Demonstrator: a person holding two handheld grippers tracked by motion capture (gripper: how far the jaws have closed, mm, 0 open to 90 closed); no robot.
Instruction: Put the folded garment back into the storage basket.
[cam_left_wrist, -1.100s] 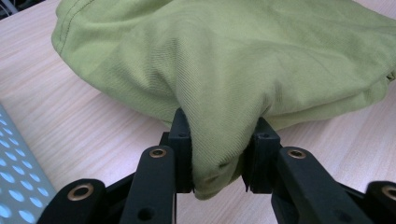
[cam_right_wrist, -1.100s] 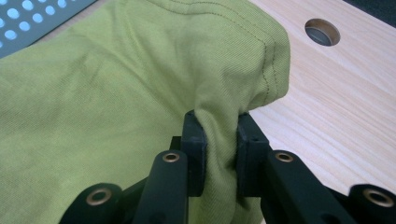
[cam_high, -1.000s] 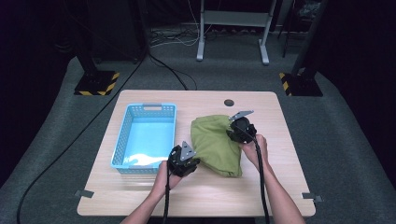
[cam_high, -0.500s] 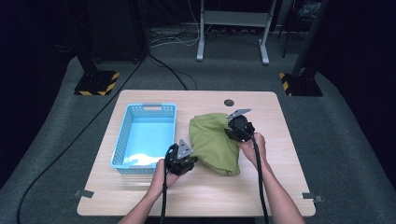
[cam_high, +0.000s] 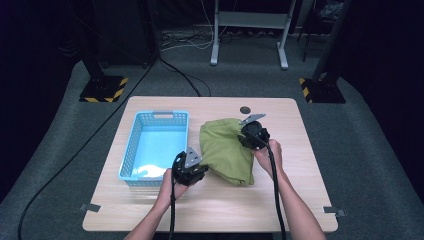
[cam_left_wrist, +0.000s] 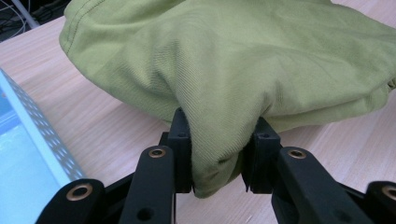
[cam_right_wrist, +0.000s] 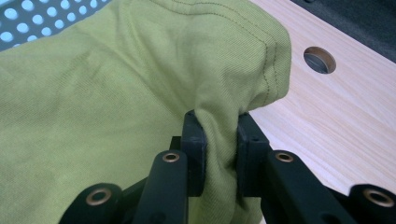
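A folded olive-green cloth (cam_high: 225, 150) lies on the wooden table (cam_high: 300, 165), right of a light blue basket (cam_high: 128, 150). My left gripper (cam_high: 192, 162) sits at the cloth's near left edge. In the left gripper view it (cam_left_wrist: 219, 161) is shut on a thick fold of the green cloth (cam_left_wrist: 233, 70). My right gripper (cam_high: 251, 131) is at the cloth's far right corner. In the right gripper view it (cam_right_wrist: 220, 147) pinches a hemmed fold of the cloth (cam_right_wrist: 116, 93) between both jaws.
The blue basket's perforated wall (cam_left_wrist: 32, 126) stands close on the left of the left gripper, and its rim (cam_right_wrist: 28, 14) lies beyond the cloth. A round hole (cam_high: 245, 109) (cam_right_wrist: 319, 59) marks the table's far edge. Bare wood spreads at the front and right.
Both grippers have shifted slightly left, and the cloth held between them has moved a little toward the basket.
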